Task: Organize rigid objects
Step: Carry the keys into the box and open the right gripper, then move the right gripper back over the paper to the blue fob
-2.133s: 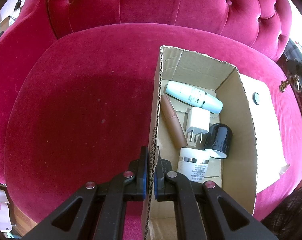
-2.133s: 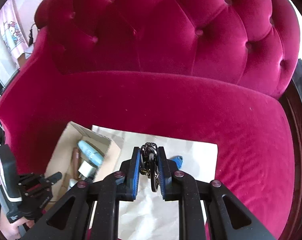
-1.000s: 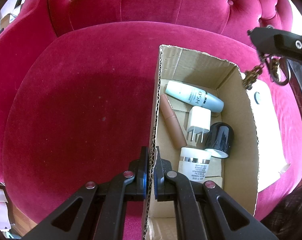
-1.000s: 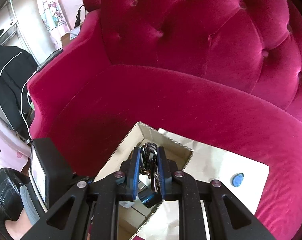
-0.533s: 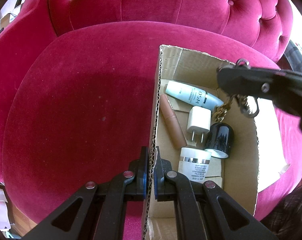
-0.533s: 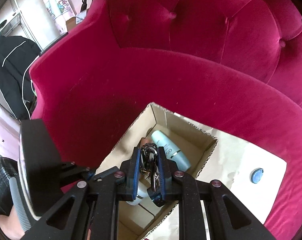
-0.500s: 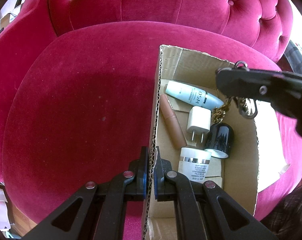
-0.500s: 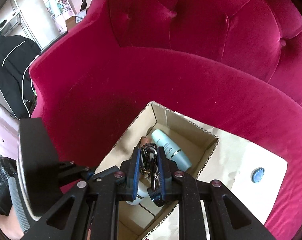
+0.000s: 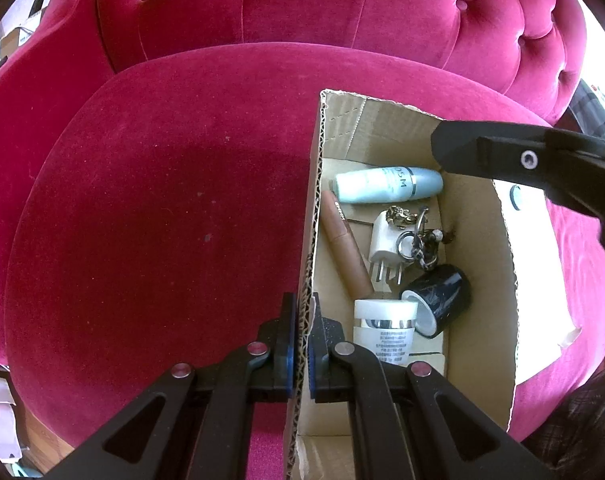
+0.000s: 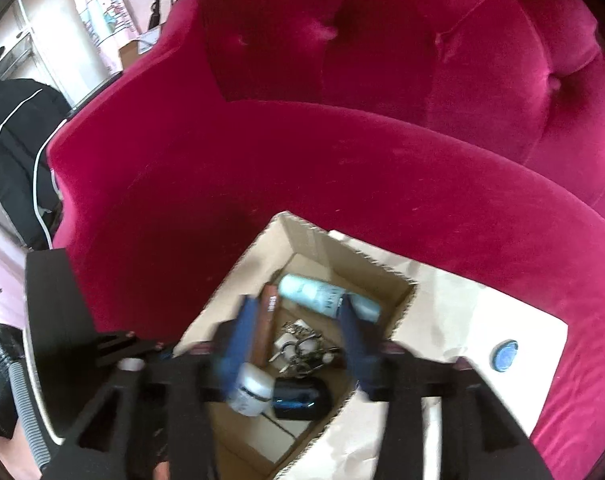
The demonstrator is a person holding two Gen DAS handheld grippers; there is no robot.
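Your right gripper is opening, empty; keys lie inside the box. One blue tag, maybe, waits at 3 o'clock.

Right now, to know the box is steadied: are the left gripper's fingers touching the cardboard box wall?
Touching. The left wrist view shows the left gripper shut on the cardboard box wall, both fingers pressed against it.

The left wall of the cardboard box is clamped by the left gripper. Inside are seen a blue bottle, a white plug overlain by a keychain, a brown tube, and two jars.
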